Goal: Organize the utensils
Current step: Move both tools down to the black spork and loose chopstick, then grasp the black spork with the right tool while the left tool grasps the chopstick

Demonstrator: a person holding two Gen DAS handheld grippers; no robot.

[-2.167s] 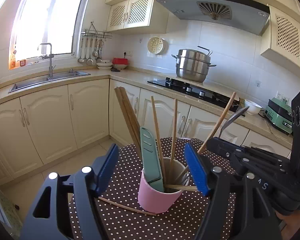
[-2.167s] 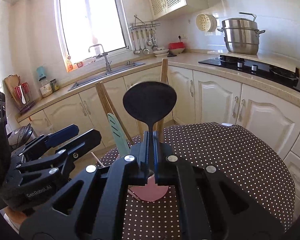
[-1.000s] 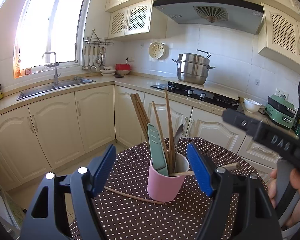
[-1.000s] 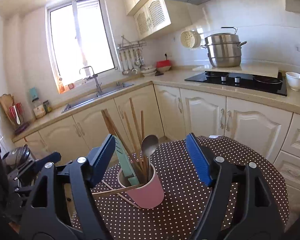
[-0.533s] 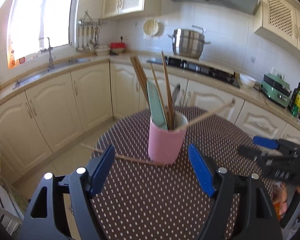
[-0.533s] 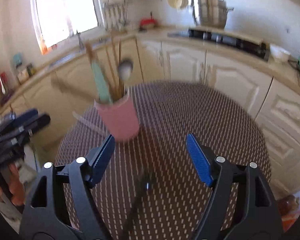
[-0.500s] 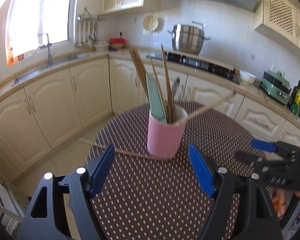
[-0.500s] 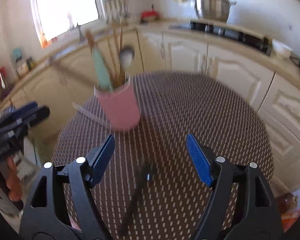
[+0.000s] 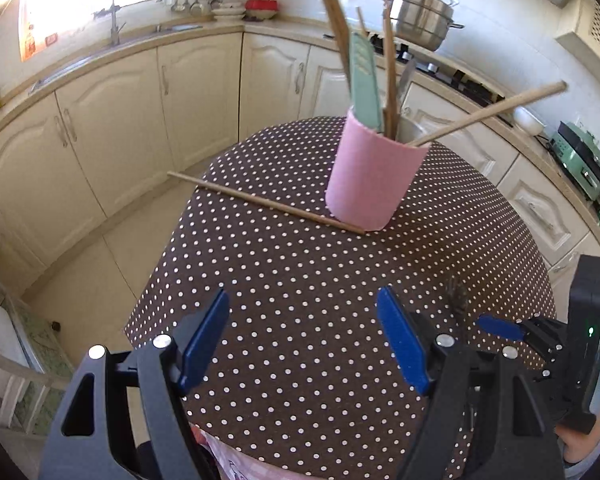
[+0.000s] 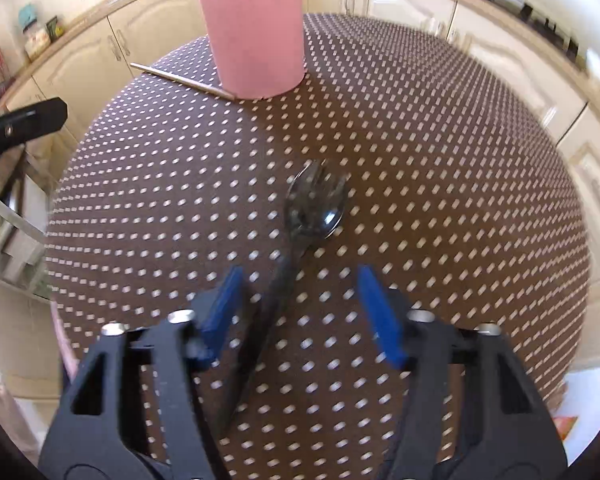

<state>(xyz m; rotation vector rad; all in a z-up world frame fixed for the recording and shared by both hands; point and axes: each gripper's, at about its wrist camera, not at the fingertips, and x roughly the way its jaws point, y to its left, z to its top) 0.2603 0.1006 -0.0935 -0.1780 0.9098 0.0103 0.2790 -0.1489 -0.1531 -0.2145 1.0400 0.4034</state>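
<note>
We note the right hand-held gripper (image 10: 300,312) angled down over the desk (image 10: 460,160), its blue pads at a middling gap and straddling the handle of a dark spork (image 10: 312,208). Its jaws have just been closing, but neither pad touches the handle yet; the handle runs nearer the left pad. The spork lies flat, bowl pointing ahead of the hand-held gripper toward the pink cup (image 10: 256,28), which stands well ahead at the far side. We judge this a lined-up pick: handle between the pads so one squeeze takes it.

The left hand-held gripper (image 9: 304,340) hovers wide and empty over bare cloth; the cup (image 9: 372,176) is ahead of it, slightly right. A loose wooden chopstick (image 9: 260,200) lies ahead, left of the cup, one tip against the cup's base and the other past the desk edge.

Materials: the cup is a matte, smooth cylinder, crowded with wooden chopsticks (image 9: 388,60) and a flat pale-green utensil (image 9: 364,80). One stick (image 9: 488,114) leans far out over the rim, loosely seated. The cloth is brown with white dots, likely soft. The spork looks glossy and thin, and may slip.
</note>
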